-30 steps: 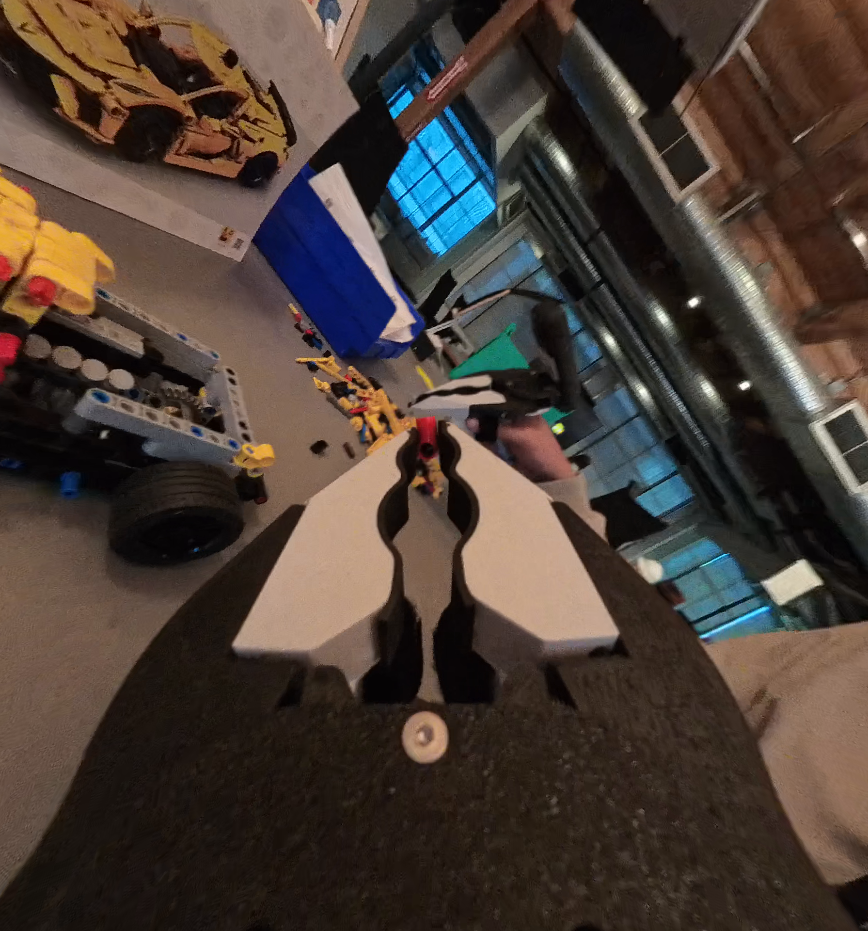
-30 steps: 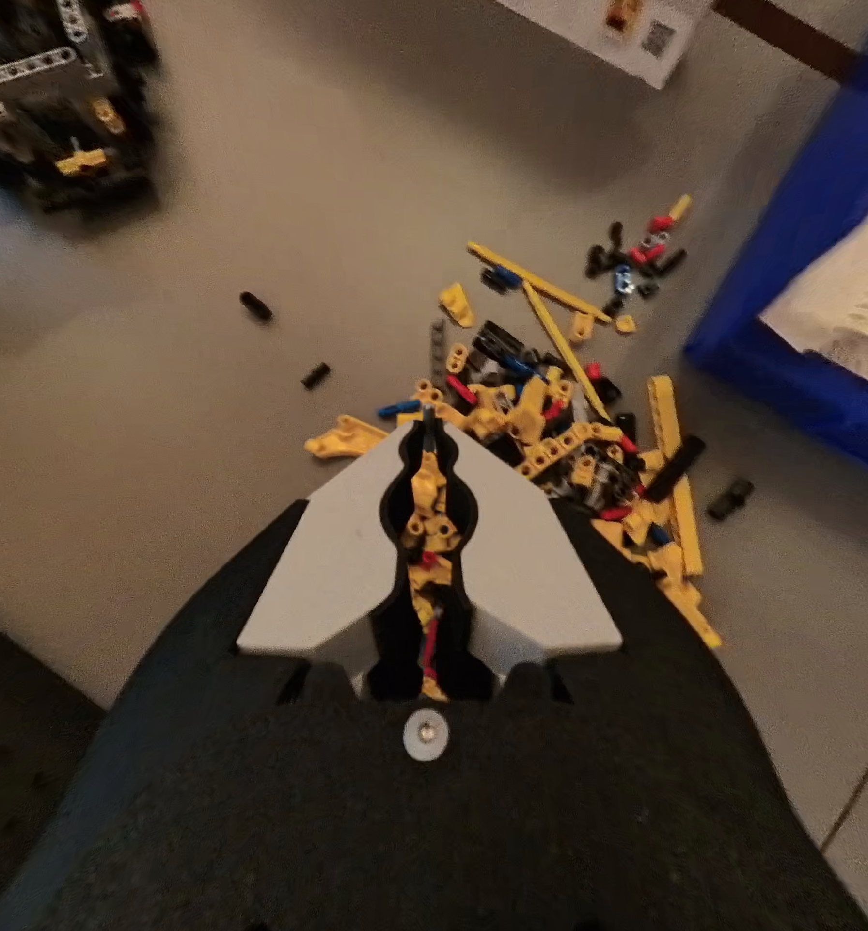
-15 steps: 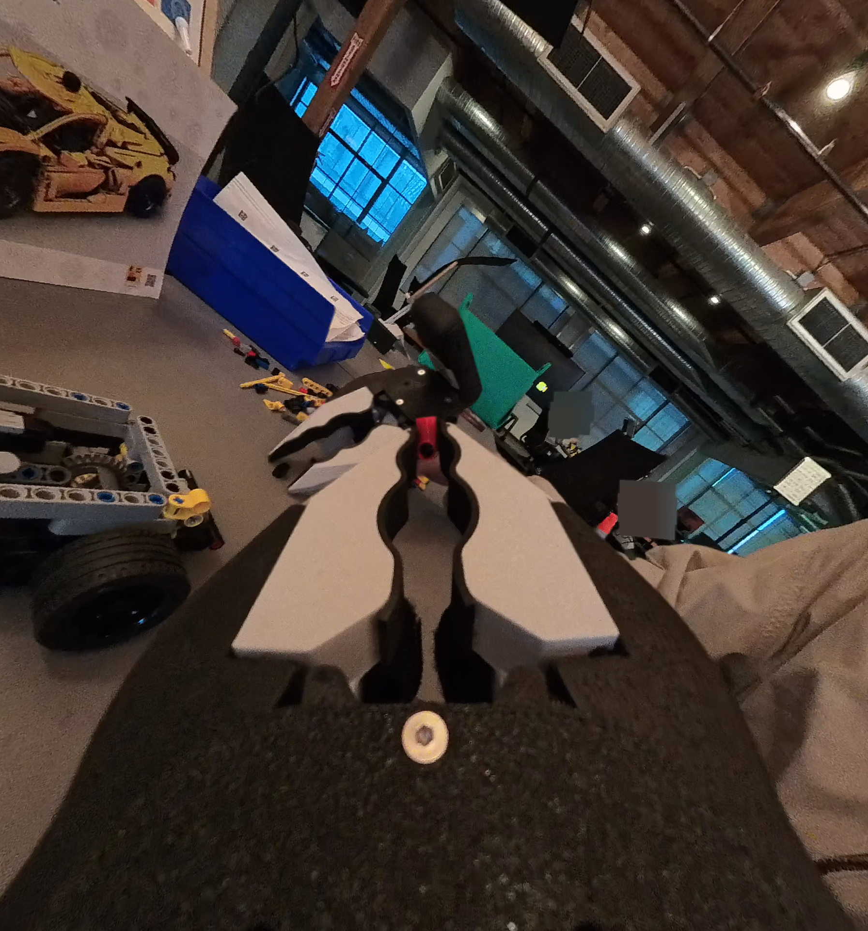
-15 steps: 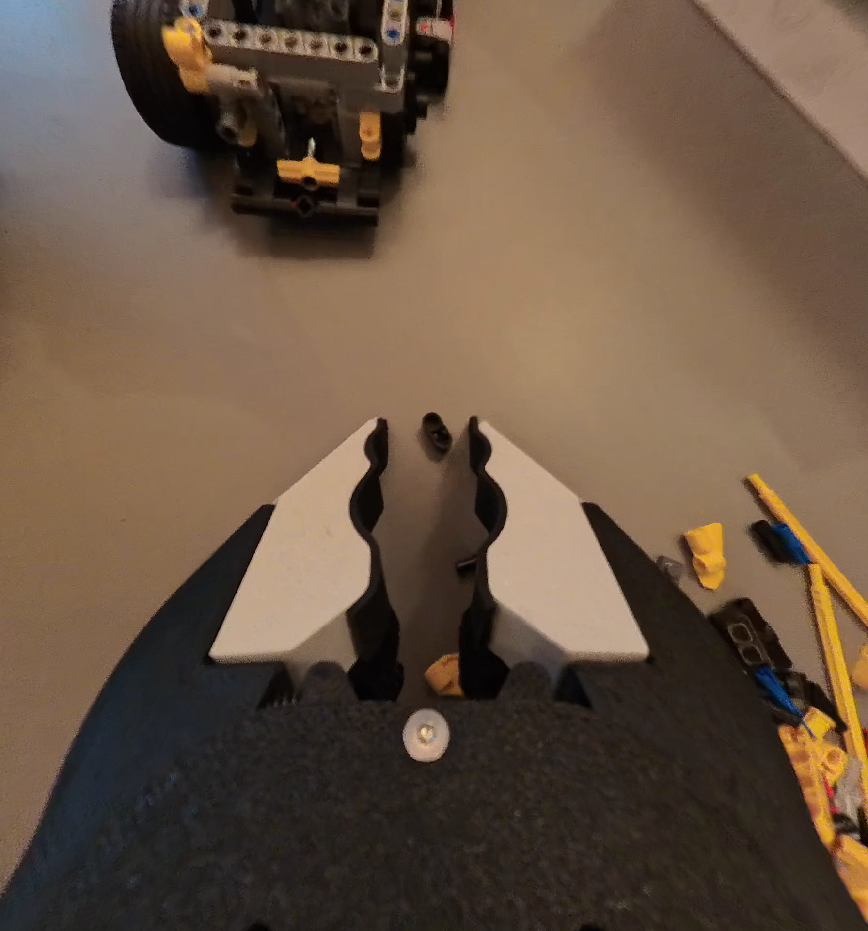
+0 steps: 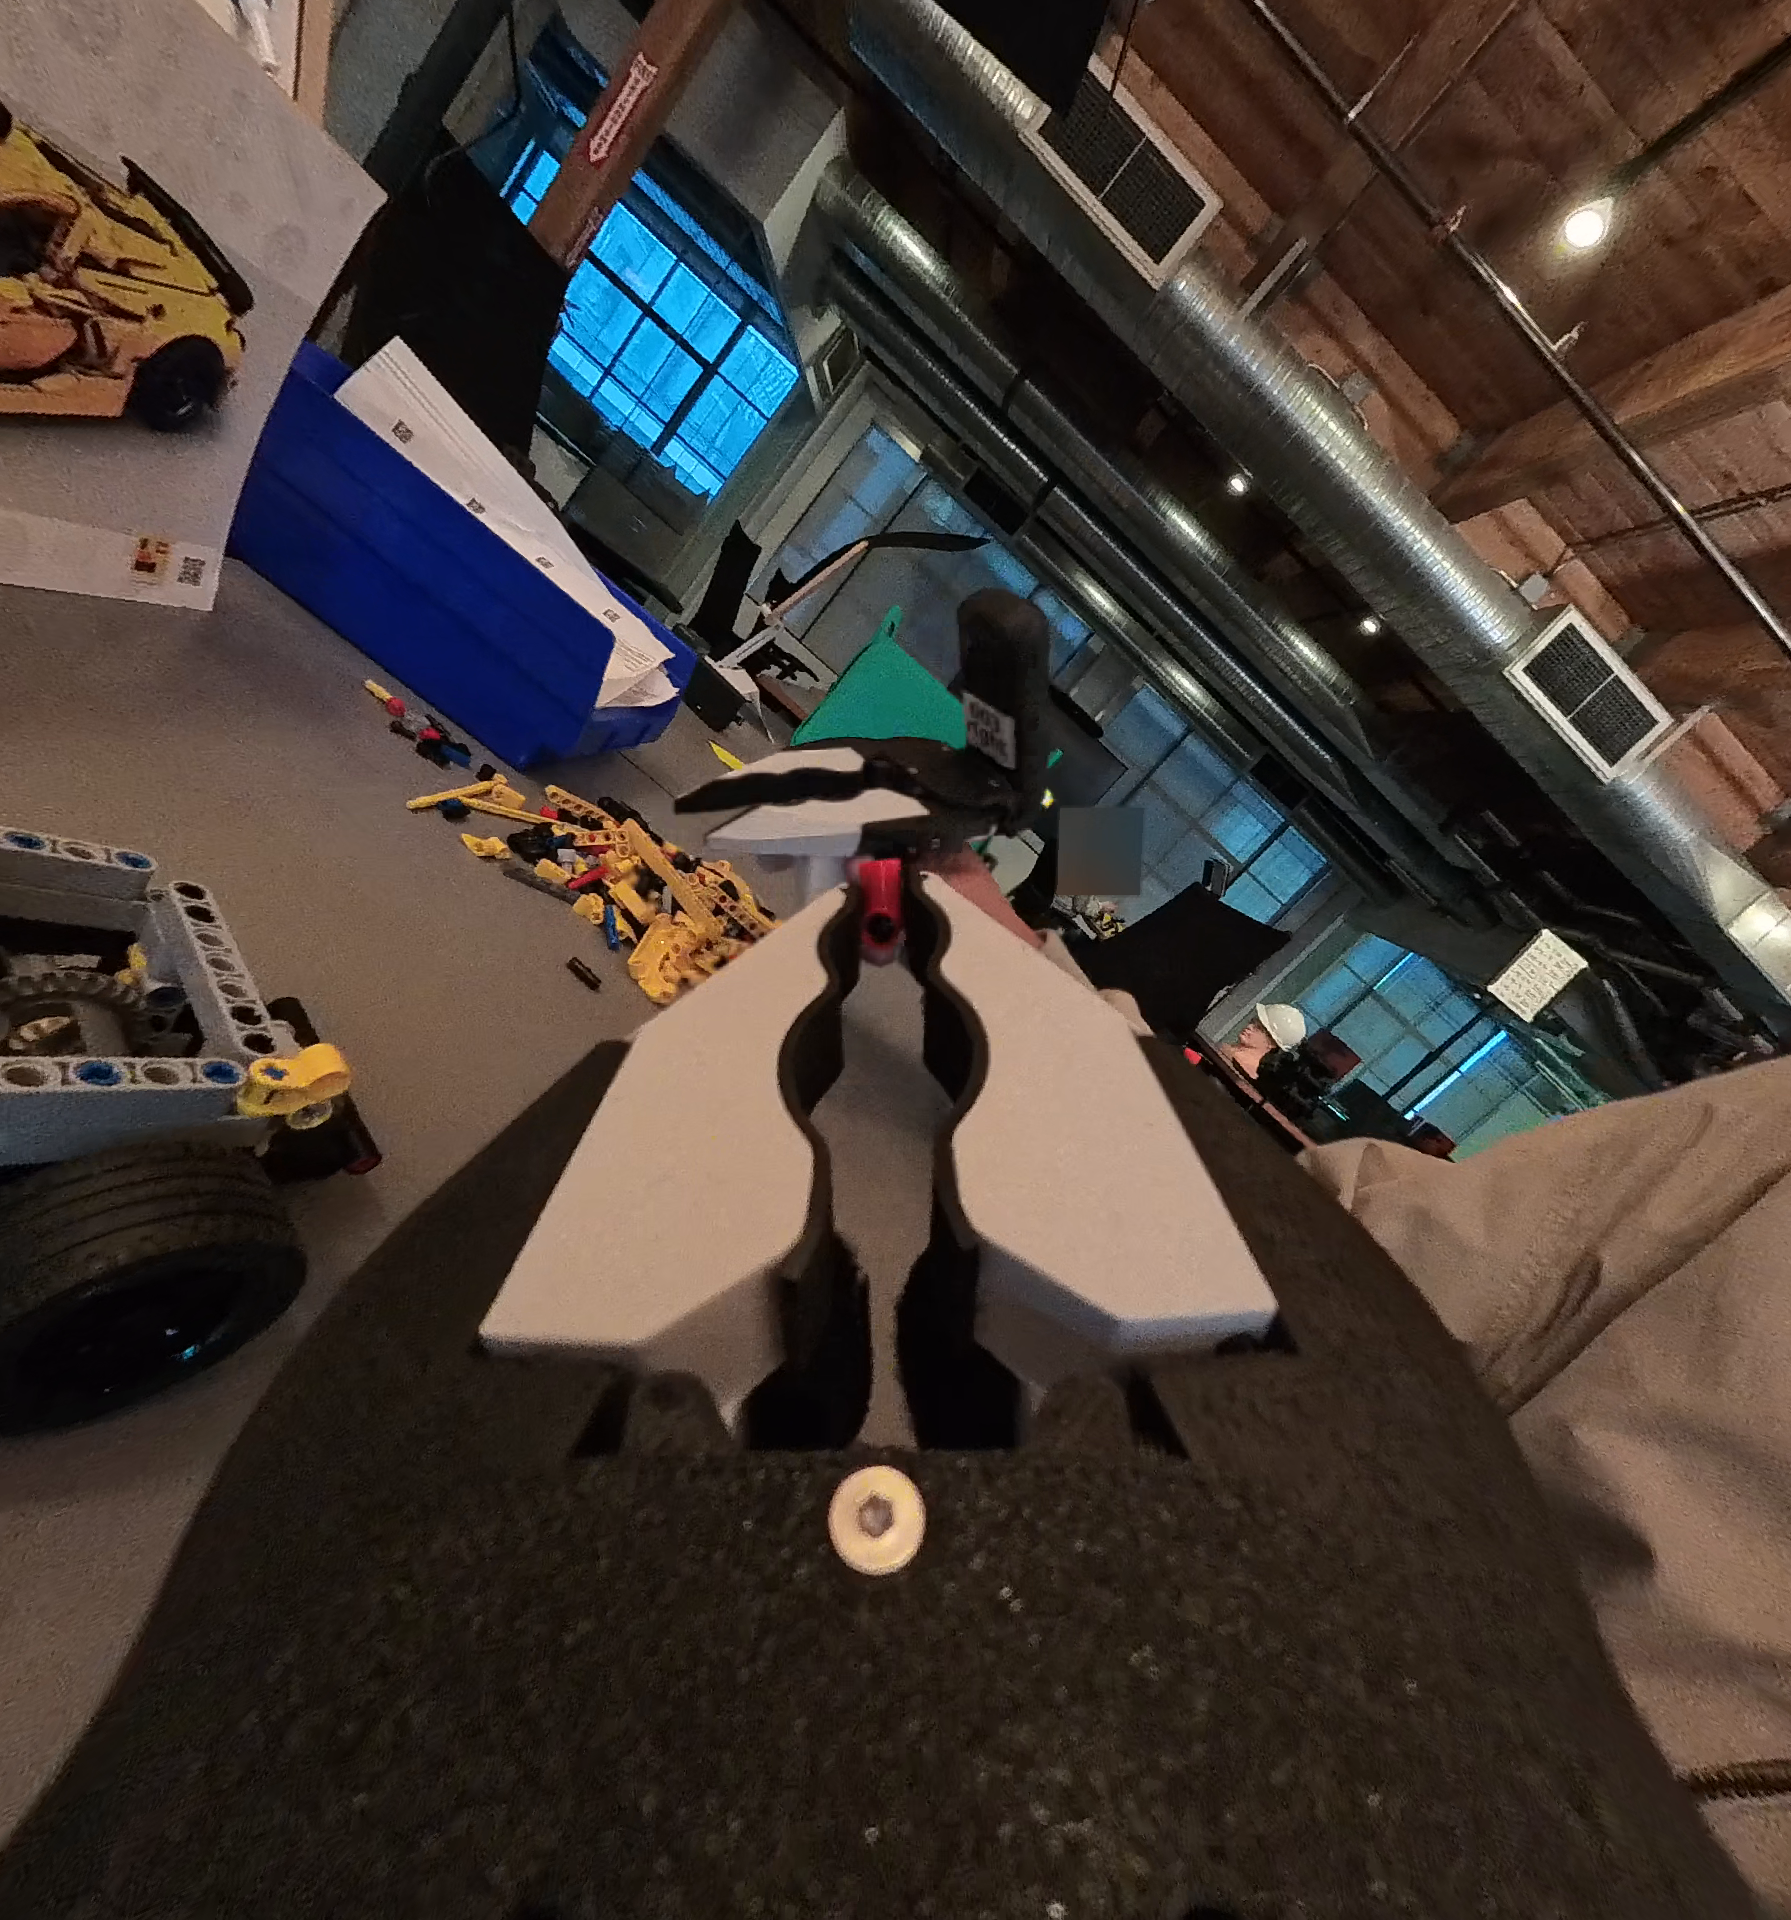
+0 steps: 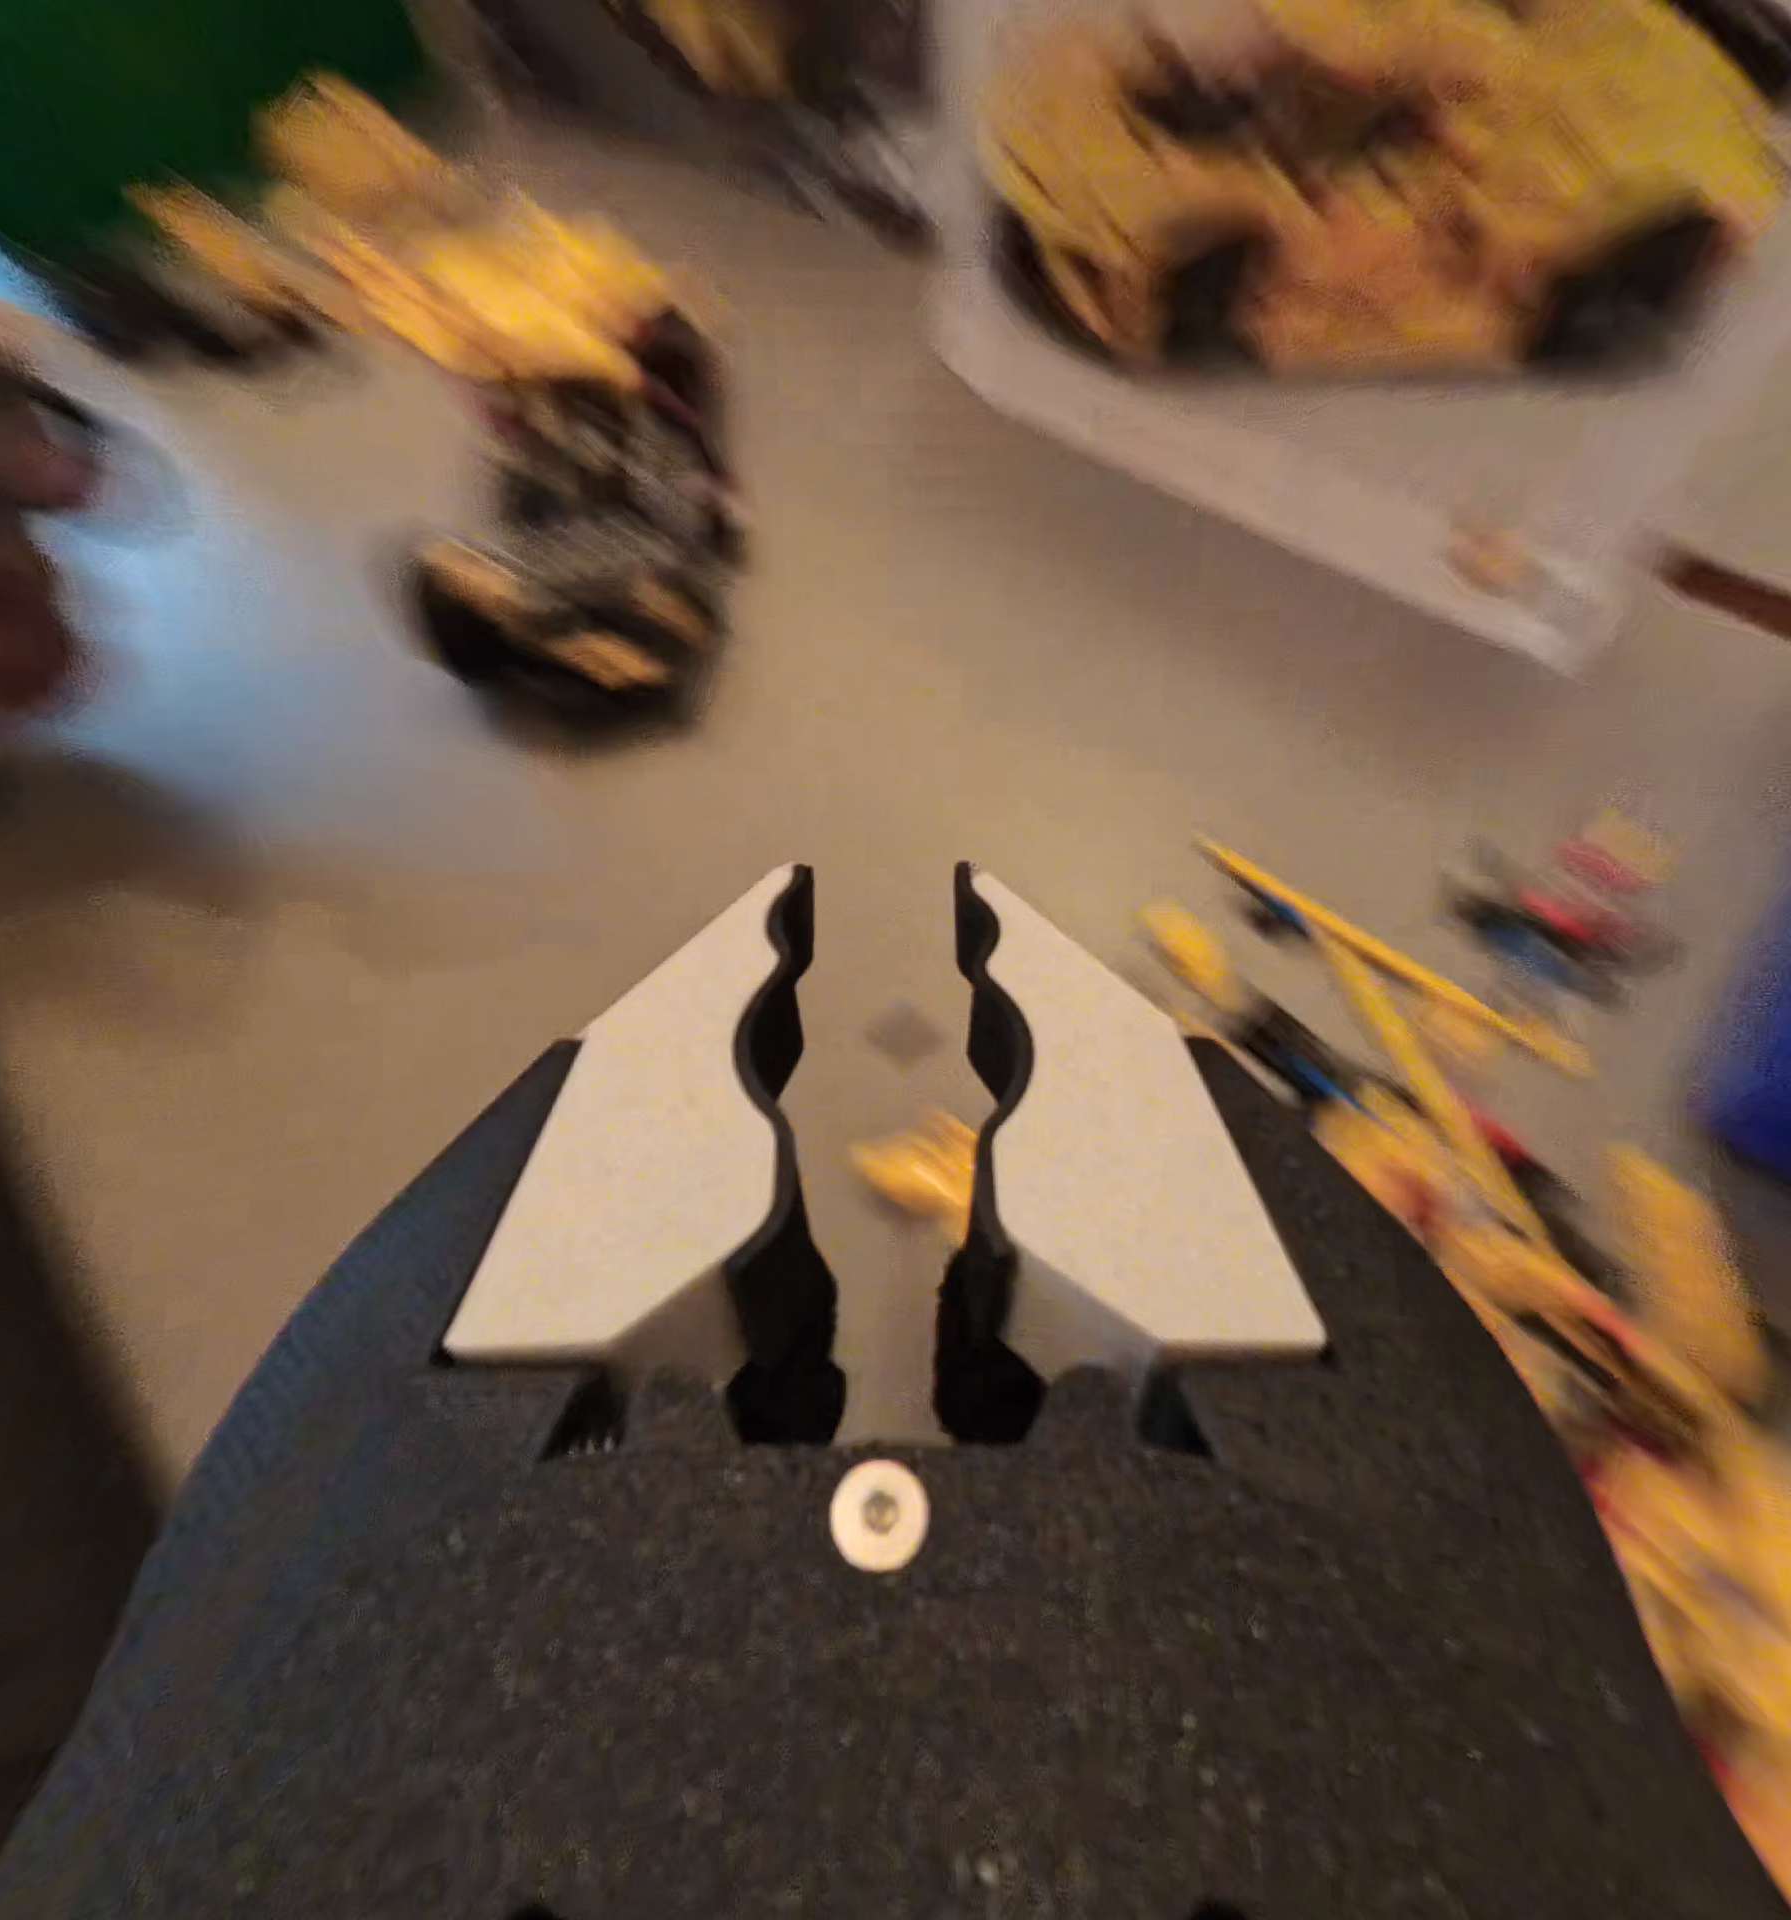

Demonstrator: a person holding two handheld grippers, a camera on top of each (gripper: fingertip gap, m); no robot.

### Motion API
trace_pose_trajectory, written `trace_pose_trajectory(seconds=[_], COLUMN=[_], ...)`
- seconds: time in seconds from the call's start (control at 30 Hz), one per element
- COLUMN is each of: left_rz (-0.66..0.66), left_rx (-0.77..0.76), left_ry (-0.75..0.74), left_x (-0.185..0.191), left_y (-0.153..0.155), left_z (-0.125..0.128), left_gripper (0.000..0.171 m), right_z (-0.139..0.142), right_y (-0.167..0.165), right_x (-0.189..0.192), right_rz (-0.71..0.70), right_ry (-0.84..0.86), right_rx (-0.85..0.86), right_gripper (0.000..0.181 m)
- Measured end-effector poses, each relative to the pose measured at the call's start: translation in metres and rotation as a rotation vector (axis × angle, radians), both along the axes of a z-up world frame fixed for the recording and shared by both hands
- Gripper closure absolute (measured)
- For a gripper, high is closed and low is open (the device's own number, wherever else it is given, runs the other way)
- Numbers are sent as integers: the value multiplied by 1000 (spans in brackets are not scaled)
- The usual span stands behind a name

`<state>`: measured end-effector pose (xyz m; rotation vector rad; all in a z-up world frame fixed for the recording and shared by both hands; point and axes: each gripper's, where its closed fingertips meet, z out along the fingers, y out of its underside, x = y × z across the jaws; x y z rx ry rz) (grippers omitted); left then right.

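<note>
Still pinching the red pin (image 5: 878, 906) at the left gripper (image 5: 880, 914) tips above the desk (image 5: 247, 790), while the right gripper (image 6: 883, 883), now swung off the black pin toward the car (image 6: 579, 582), gapes empty beside the pile (image 6: 1493, 1195).

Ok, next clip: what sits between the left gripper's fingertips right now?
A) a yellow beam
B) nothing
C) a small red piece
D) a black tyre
C: in the left wrist view the left gripper is shut on a small red piece pinched at its tips, held above the grey table near the pile of loose yellow parts.
</note>
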<state>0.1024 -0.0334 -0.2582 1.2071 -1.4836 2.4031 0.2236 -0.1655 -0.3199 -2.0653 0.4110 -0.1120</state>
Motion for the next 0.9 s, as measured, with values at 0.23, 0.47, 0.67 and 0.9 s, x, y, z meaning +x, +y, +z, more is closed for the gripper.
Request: trace_pose_trajectory(seconds=[0.23, 0.47, 0.67, 0.9], left_rz=[-36, -88, -107, -89], left_rx=[-50, -133, -93, -64], left_ry=[32, 67, 80, 83], left_x=[-6, -9, -11, -8], left_y=[-5, -5, -12, -14], left_z=[0, 2, -4, -7], left_gripper=[166, 166, 166, 166], right_z=[61, 53, 52, 48], right_y=[116, 126, 125, 127], right_x=[-131, -138, -141, -140], right_rz=[359, 320, 352, 348], right_ry=[36, -186, -189, -165], right_rx=[508, 416, 410, 393], right_gripper=[157, 163, 176, 175])
